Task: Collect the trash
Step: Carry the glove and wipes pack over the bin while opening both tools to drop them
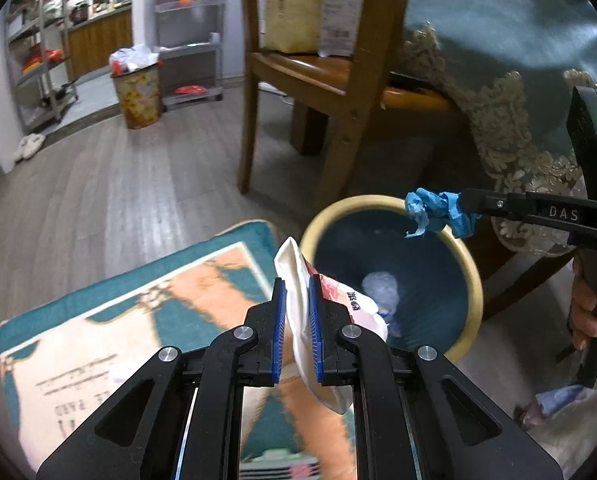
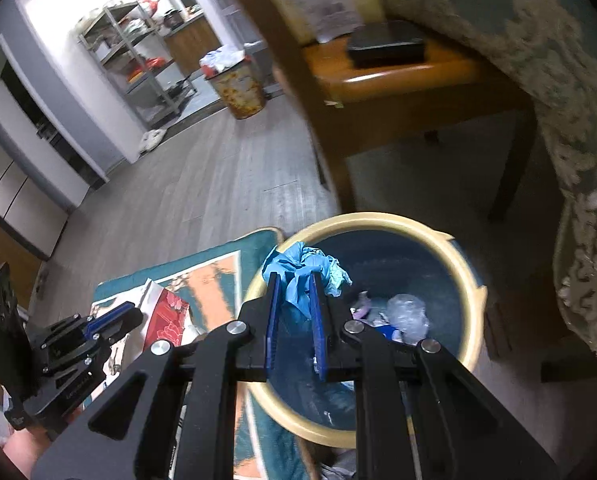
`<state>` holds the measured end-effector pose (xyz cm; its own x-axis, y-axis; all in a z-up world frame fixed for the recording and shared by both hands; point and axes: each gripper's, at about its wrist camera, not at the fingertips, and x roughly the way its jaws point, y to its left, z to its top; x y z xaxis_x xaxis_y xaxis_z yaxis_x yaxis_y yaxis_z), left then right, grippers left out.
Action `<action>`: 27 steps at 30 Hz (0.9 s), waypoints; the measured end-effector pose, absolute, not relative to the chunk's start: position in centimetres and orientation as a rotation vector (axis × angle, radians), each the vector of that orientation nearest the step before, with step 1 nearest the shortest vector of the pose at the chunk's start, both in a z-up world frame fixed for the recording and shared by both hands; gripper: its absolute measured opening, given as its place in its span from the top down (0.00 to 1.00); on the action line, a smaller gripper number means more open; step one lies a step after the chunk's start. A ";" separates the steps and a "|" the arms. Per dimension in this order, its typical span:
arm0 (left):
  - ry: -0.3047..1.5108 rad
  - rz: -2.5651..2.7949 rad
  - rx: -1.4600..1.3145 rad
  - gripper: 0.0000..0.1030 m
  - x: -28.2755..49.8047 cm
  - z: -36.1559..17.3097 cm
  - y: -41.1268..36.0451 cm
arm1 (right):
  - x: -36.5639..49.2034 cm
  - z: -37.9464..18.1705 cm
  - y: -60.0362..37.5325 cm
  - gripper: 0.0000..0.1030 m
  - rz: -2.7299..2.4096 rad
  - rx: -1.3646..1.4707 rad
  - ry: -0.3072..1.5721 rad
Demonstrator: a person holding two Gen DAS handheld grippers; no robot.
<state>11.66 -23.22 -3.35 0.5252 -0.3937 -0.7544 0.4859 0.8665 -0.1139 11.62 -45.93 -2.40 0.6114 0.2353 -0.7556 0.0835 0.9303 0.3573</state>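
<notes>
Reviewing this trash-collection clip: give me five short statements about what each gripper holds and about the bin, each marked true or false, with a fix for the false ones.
1. The left gripper is shut on a white and red wrapper. True.
2. The right gripper is open with nothing between its pads. False: it is shut on a crumpled blue glove.
3. The yellow-rimmed bin already has trash in it. True: a crumpled clear plastic piece lies inside.
4. The blue glove lies on the rug. False: it is held at the bin's rim.
5. The second bin, by the shelves, is empty. False: it is heaped full.
</notes>
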 end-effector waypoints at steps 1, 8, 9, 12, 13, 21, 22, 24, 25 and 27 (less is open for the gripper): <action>0.873 -0.537 0.114 0.88 11.8 -3.5 -23.9 | 11.6 -2.5 -46.3 0.86 0.082 0.379 0.917; 0.891 -0.587 0.113 0.88 12.0 -5.1 -27.8 | 11.3 -3.6 -48.6 0.86 0.031 0.358 0.942; 0.894 -0.590 0.113 0.88 12.0 -5.3 -28.1 | 11.2 -3.8 -48.9 0.86 0.028 0.363 0.943; 0.906 -0.607 0.101 0.88 12.1 -6.0 -29.2 | 11.0 -4.0 -49.4 0.86 0.019 0.368 0.945; 0.913 -0.614 0.090 0.88 12.2 -6.2 -29.6 | 10.9 -4.0 -49.5 0.86 0.019 0.369 0.944; 0.894 -0.611 0.054 0.71 12.5 -6.8 -30.9 | 10.9 -4.1 -50.0 0.73 -0.006 0.382 0.936; 0.894 -0.606 0.054 0.68 12.6 -6.8 -30.9 | 10.9 -4.2 -50.0 0.68 -0.008 0.385 0.935; 0.898 -0.604 0.052 0.64 12.7 -6.8 -30.8 | 10.9 -4.2 -50.1 0.67 -0.012 0.389 0.933; 0.898 -0.601 0.050 0.64 12.7 -6.8 -30.7 | 11.0 -4.2 -50.1 0.67 -0.015 0.386 0.934; 0.897 -0.597 0.044 0.64 12.8 -6.7 -30.4 | 11.0 -4.2 -49.9 0.67 -0.013 0.383 0.936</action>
